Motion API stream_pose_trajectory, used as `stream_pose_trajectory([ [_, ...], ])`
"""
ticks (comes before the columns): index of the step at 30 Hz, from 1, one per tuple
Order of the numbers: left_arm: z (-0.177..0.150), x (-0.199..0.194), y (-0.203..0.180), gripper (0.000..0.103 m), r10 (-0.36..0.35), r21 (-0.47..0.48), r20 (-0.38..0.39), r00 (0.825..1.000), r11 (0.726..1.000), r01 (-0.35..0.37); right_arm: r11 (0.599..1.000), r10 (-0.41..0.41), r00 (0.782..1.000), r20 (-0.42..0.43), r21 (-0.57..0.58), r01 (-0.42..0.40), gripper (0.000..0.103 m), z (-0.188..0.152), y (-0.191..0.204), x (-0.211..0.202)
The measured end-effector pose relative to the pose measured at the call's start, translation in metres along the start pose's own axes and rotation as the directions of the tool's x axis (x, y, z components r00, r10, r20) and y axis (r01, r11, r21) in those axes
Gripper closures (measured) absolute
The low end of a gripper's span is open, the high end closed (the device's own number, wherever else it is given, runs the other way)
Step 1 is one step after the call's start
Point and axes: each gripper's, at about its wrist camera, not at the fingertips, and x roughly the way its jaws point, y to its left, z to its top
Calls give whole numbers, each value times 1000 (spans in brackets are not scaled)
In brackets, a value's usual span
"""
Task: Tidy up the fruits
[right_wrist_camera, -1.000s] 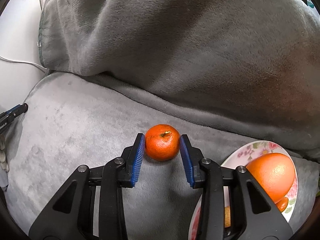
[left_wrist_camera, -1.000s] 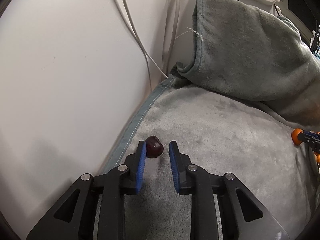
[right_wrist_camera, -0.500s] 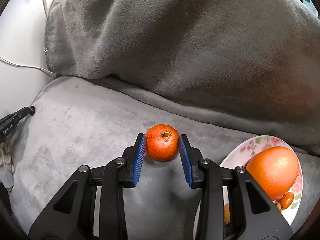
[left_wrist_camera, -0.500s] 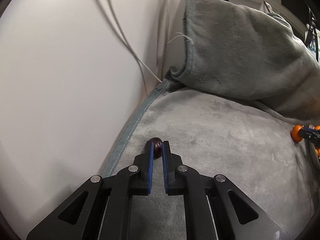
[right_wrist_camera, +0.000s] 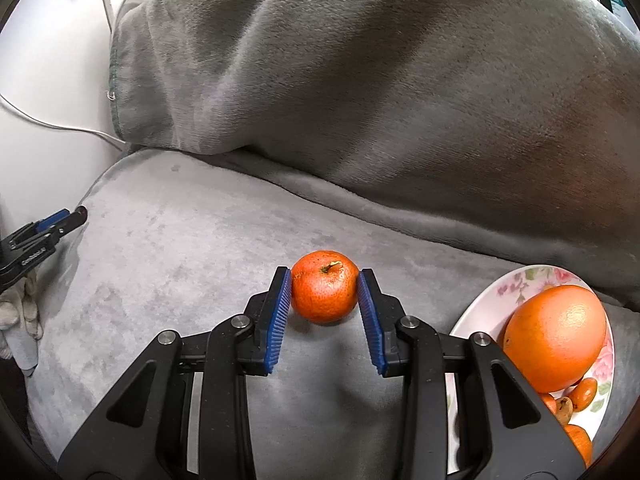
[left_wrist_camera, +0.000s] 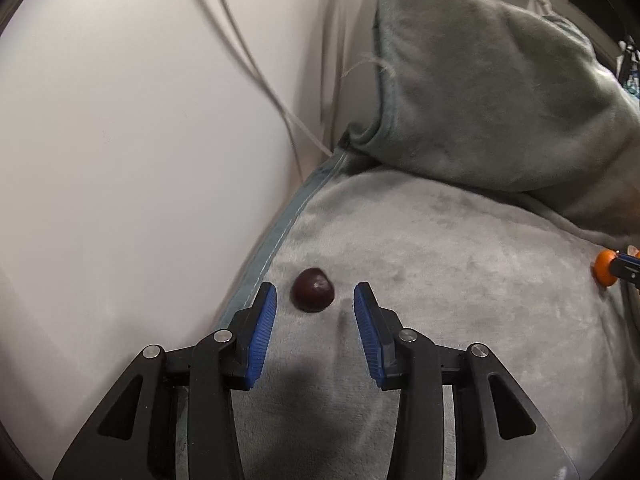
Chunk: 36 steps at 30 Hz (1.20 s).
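A small dark red fruit (left_wrist_camera: 313,289) lies on the grey blanket near its left hem. My left gripper (left_wrist_camera: 314,300) is open, its blue pads either side of and just behind the fruit, not touching it. My right gripper (right_wrist_camera: 323,290) is shut on a mandarin (right_wrist_camera: 324,286) that rests on the blanket. The mandarin also shows at the far right of the left wrist view (left_wrist_camera: 604,268). A flowered plate (right_wrist_camera: 516,284) at the right holds a large orange (right_wrist_camera: 554,336) and several small orange fruits (right_wrist_camera: 582,394).
A white wall (left_wrist_camera: 120,160) with cables (left_wrist_camera: 256,68) runs close along the left. A bulky fold of grey blanket (right_wrist_camera: 380,92) rises behind. A gloved hand (right_wrist_camera: 20,332) holds the left gripper at the left edge of the right wrist view.
My left gripper closed on the dark fruit half a second ago and has now opened wide, the fruit lying free on the blanket. My right gripper stays on the mandarin.
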Motion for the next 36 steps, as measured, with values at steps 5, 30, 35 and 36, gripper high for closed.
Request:
stream_pose_trajectory([
  [5,1,10,1,74,3,0,-34,999,1000,-3,1000,0,1000,6,-14,0,67,0,3,-1],
  [30,-6,-61,-48,82,-155,70,100,983,986,149,997,71,989,127,4,-72,67,-26,-3,-75],
  [35,-8,-80,-73,82,-202,107,128,971,976,189,998,67,983,168,9,-70,68,-34,-5,-101],
  [36,-8,-83,-79,82,-213,113,132,968,973,199,998,66,983,173,9,-69,69,-35,-6,-105],
])
